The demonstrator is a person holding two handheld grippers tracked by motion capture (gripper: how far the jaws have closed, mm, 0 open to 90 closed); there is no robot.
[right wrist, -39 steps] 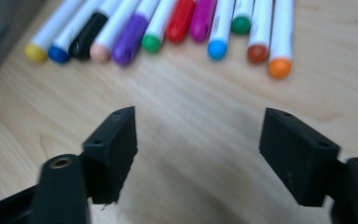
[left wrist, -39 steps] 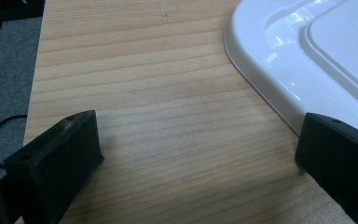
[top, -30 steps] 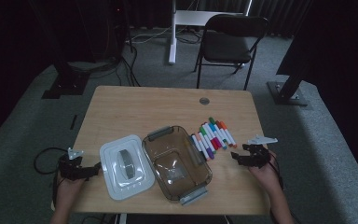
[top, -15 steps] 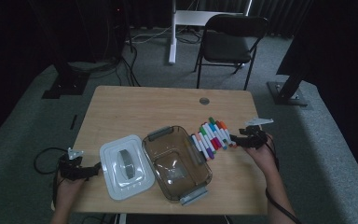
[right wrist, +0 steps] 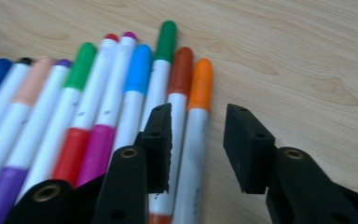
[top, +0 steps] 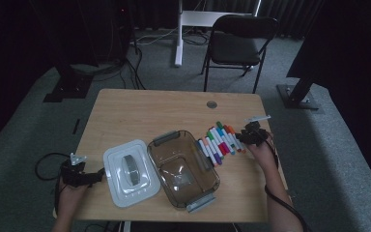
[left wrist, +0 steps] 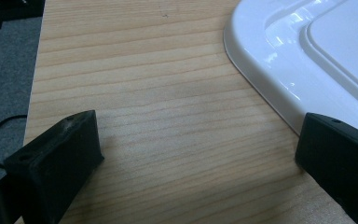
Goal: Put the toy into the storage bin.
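Closing right gripper (right wrist: 198,144) jaws astride orange marker (right wrist: 196,116), ungripped | brown marker (right wrist: 179,88) alongside | left gripper (left wrist: 200,163) spread

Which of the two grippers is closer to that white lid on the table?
Left. The left gripper sits right beside the white lid, one jaw at its rim. The right gripper is across the table, at the markers.

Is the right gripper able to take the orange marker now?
Probably yes. The right gripper has closing jaws astride the orange marker, outermost in the row; bare table lies beside it.
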